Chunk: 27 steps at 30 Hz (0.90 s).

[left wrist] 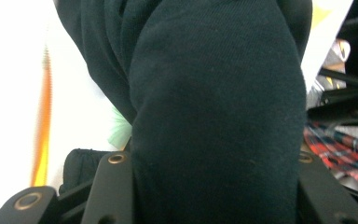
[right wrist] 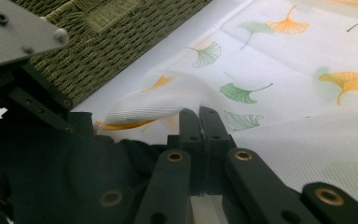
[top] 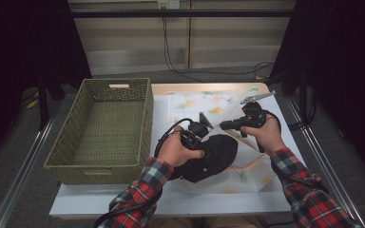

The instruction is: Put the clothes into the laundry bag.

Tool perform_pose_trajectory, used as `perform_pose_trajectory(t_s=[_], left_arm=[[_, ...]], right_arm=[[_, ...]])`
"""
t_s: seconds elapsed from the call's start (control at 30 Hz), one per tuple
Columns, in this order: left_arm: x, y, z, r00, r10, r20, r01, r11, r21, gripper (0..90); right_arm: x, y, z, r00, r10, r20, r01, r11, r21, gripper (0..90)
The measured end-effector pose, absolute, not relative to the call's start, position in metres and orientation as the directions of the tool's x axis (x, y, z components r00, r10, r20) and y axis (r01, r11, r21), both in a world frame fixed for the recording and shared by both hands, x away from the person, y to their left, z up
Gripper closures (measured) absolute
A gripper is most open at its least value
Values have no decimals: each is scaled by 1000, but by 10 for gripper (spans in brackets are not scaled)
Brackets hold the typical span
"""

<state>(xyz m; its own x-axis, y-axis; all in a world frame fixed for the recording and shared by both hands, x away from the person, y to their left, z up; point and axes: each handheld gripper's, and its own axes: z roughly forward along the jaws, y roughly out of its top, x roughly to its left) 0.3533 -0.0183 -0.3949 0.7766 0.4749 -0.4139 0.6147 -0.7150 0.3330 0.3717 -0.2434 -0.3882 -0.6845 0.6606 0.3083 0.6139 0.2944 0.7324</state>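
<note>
A black garment (top: pixel 216 154) lies bunched on a white cloth printed with ginkgo leaves (top: pixel 197 102) in the middle of the table. My left gripper (top: pixel 200 142) is shut on it. In the left gripper view the dark fabric (left wrist: pixel 214 93) bulges up between the two jaws and hides most of the scene. My right gripper (top: pixel 222 126) points left just beyond the garment, low over the cloth. Its jaws (right wrist: pixel 200 135) are pressed together with nothing seen between the tips, above the leaf cloth (right wrist: pixel 284 93). The garment (right wrist: pixel 51 172) and the left gripper's linkage sit to their left.
A green woven basket (top: pixel 146 114) stands at the table's left, its wall (right wrist: pixel 98 42) close behind the cloth's raised fold. The white table top (top: pixel 100 202) runs to a near edge below my plaid sleeves. Cables trail along the floor at the back.
</note>
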Motion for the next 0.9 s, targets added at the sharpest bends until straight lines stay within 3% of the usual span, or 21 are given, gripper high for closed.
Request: perform_pose_trajectory(t_s=[0.9], left_arm=[[364, -32, -406, 723, 597, -347, 690, -633, 350, 539]], right_arm=[[370, -242, -389, -688, 657, 310, 612, 295, 734, 900]])
